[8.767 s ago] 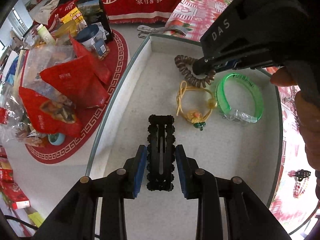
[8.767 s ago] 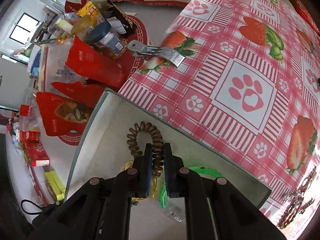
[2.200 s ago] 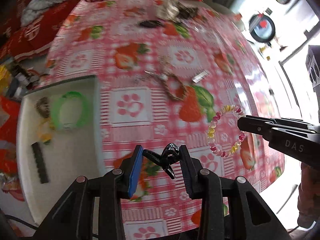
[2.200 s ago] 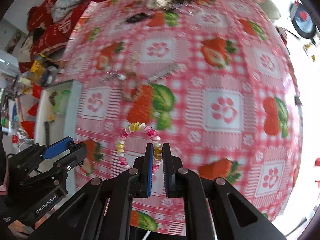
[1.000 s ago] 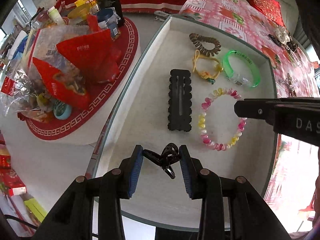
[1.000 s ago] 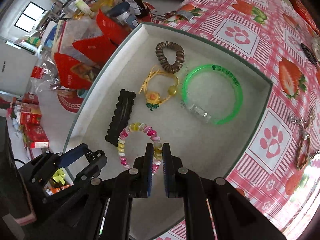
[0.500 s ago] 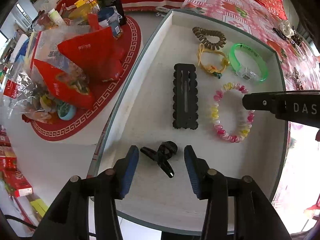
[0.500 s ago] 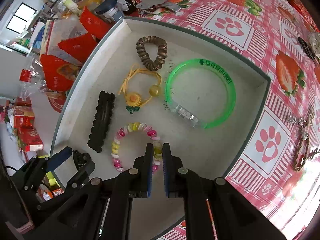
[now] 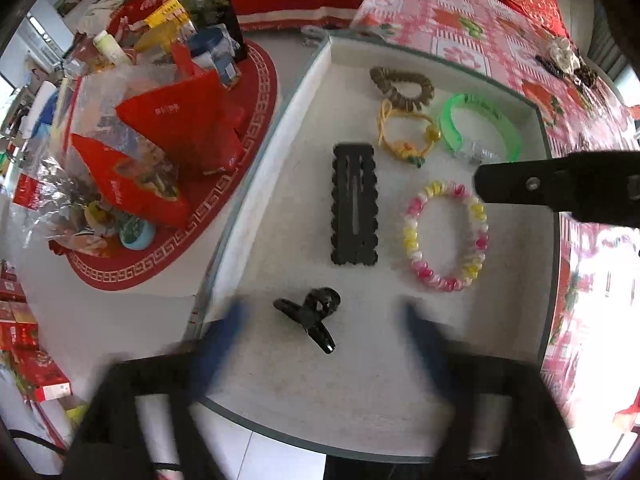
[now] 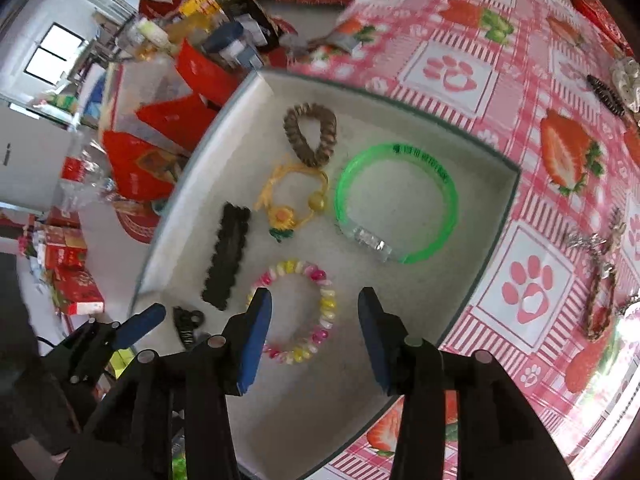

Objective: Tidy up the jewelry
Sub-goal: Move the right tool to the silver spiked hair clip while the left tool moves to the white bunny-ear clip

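Observation:
A pale tray (image 9: 304, 96) (image 10: 492, 236) holds a brown spiral hair tie (image 9: 402, 87) (image 10: 310, 134), a yellow cord bracelet (image 9: 406, 136) (image 10: 292, 200), a green bangle (image 9: 480, 128) (image 10: 396, 204), a black scalloped clip (image 9: 354, 204) (image 10: 227, 256), a pink and yellow bead bracelet (image 9: 446, 236) (image 10: 298, 312) and a small black claw clip (image 9: 310, 316) (image 10: 188, 324). My left gripper (image 9: 324, 332) is open and blurred, its jaws either side of the claw clip lying on the tray. My right gripper (image 10: 316, 336) is open above the bead bracelet, which lies loose.
Red snack bags and bottles (image 9: 160, 120) stand on a red mat (image 9: 240, 184) left of the tray. The strawberry tablecloth (image 10: 540, 100) carries more jewelry: a chain piece (image 10: 596, 276) and dark clips (image 10: 608, 96) at far right.
Both grippers have opened wide. The left one let go of the claw clip and the right one let go of the bead bracelet; both pieces now lie in the tray.

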### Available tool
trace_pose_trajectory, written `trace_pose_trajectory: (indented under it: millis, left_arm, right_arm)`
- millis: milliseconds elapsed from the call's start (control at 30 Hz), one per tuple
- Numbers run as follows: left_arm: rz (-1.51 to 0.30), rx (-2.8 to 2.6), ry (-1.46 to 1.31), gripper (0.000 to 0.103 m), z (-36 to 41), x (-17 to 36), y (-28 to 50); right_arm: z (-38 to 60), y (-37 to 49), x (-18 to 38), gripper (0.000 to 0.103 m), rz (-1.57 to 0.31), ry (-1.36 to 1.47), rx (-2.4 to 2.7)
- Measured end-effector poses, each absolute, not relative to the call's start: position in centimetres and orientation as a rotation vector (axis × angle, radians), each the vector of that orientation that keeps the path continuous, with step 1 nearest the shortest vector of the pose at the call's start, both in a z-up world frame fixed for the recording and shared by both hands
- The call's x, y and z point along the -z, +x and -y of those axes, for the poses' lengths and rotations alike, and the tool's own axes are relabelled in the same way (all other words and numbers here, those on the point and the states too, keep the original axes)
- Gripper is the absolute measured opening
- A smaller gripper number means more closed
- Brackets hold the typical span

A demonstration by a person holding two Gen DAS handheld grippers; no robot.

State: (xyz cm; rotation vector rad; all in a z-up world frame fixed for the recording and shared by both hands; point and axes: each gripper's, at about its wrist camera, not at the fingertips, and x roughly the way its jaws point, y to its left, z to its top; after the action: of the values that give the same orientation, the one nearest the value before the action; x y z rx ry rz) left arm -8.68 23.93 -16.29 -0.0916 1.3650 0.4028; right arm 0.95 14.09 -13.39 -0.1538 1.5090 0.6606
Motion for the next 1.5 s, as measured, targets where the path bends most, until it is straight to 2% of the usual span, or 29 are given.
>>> trace_pose_trajectory:
  millis: [200, 300, 333, 433, 467, 900, 1100, 1200, 1333, 1500]
  left_arm:
    - [-1.345, -0.407, -0.068, 0.103, -23.4, 14.8, -7.6]
    - [-1.335, -0.395, -0.033, 0.103, -22.3, 14.1, -6.8]
    - [-1.330, -0.380, -0.026, 0.103, -21.8, 13.7, -6.4]
    - [-1.316, -0.342, -0.004, 0.103, -20.3, 13.0, -5.2]
    - [-1.311, -0.323, 0.008, 0.103, -19.6, 12.7, -4.7]
    - [-1.315, -0.111, 0.101, 0.103, -10.6, 12.5, 1.5]
    - [-1.310, -0.068, 0.154, 0.103, -7.3, 13.4, 4.9]
    - [-1.314, -0.057, 0.169, 0.103, -6.6, 14.1, 6.3]
    - [-1.323, -0.045, 0.170, 0.103, -6.1, 14.7, 7.8]
    - [-1.341, -0.051, 0.102, 0.103, -6.4, 15.2, 9.7]
  right_arm:
    - [-12.1, 1.7, 10.8, 0.049, -1.466, -0.091, -0.649]
    - [-10.2, 2.2, 10.0, 0.062, -1.455, -0.066, -0.620]
    - [-9.4, 2.5, 9.7, 0.070, -1.449, -0.055, -0.606]
    - [-6.7, 2.9, 9.1, 0.082, -1.433, -0.024, -0.555]
    - [-5.4, 3.1, 9.0, 0.082, -1.427, -0.010, -0.531]
    - [10.7, 7.7, 10.9, 0.082, -1.465, 0.212, -0.076]
    - [13.9, 9.8, 12.7, 0.082, -1.451, 0.280, 0.052]
    - [14.0, 10.6, 13.6, 0.076, -1.444, 0.284, 0.071]
    - [13.5, 11.6, 15.0, 0.062, -1.447, 0.261, 0.095]
    - [12.8, 12.1, 16.2, 0.053, -1.442, 0.213, 0.090]
